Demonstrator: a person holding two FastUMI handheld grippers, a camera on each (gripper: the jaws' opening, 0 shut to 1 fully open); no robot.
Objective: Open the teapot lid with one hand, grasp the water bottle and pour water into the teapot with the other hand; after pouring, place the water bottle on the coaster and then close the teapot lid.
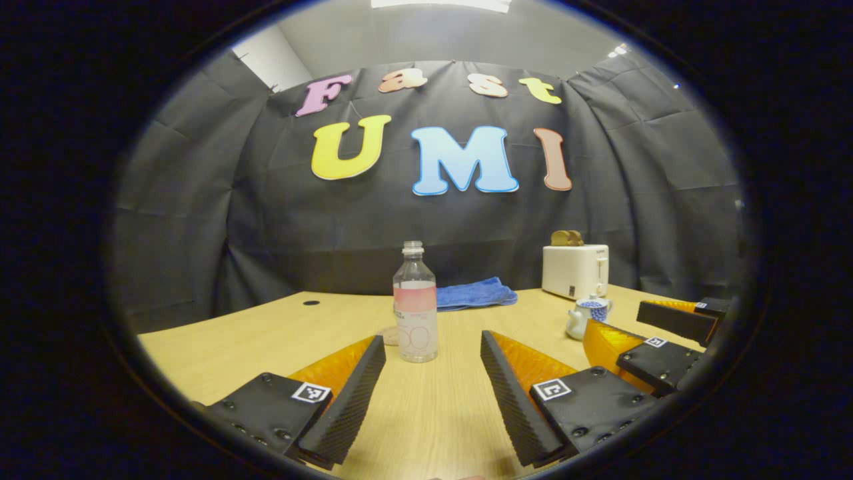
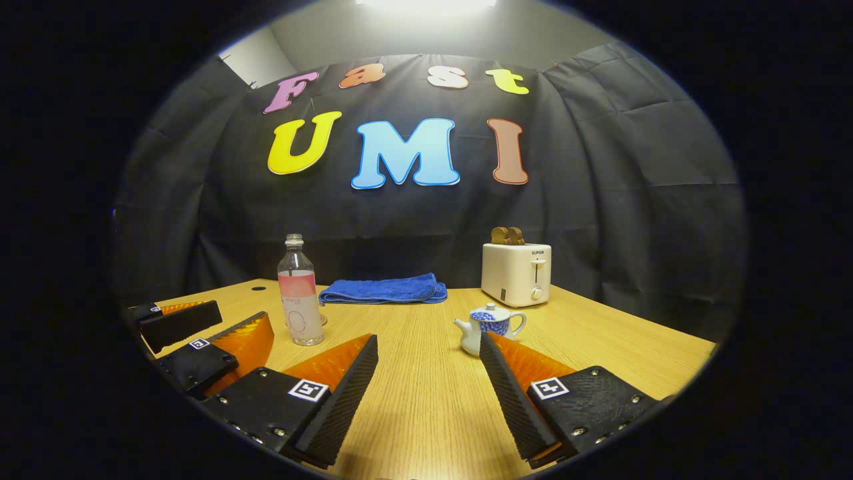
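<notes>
In the left gripper view, the left gripper (image 1: pixel 433 373) hovers low over the wooden table (image 1: pixel 233 340) with its two fingers spread wide apart and nothing between them. The water bottle (image 1: pixel 415 303) stands upright straight ahead of the gap between the fingers, slightly nearer the left finger, apart from both and with its cap off. A coaster (image 1: pixel 388 335) lies flat just behind and to the left of the bottle's base, partly hidden by it. Ahead and to the right of the claw, beyond its right finger, the small blue-and-white teapot (image 1: pixel 586 317) sits with its lid on, and the right gripper (image 1: pixel 656 337) shows just beside it at the right edge. Farther back are a folded blue towel (image 1: pixel 476 293) and a white toaster (image 1: pixel 574 269) with bread in its slots. In the right gripper view, the right gripper (image 2: pixel 430 377) also hangs released, fingers wide apart and empty. The teapot (image 2: pixel 490 325) stands just ahead of the right finger's tip, spout pointing left, lid closed. The water bottle (image 2: pixel 299 300) stands ahead and to the left, beyond the left finger, well apart from the teapot, with the coaster (image 2: pixel 322 321) peeking out by its base. The left gripper (image 2: pixel 213 340) lies to the far left, near the bottle. The blue towel (image 2: pixel 383 290) and toaster (image 2: pixel 516 273) sit at the back of the table (image 2: pixel 600 333).
</notes>
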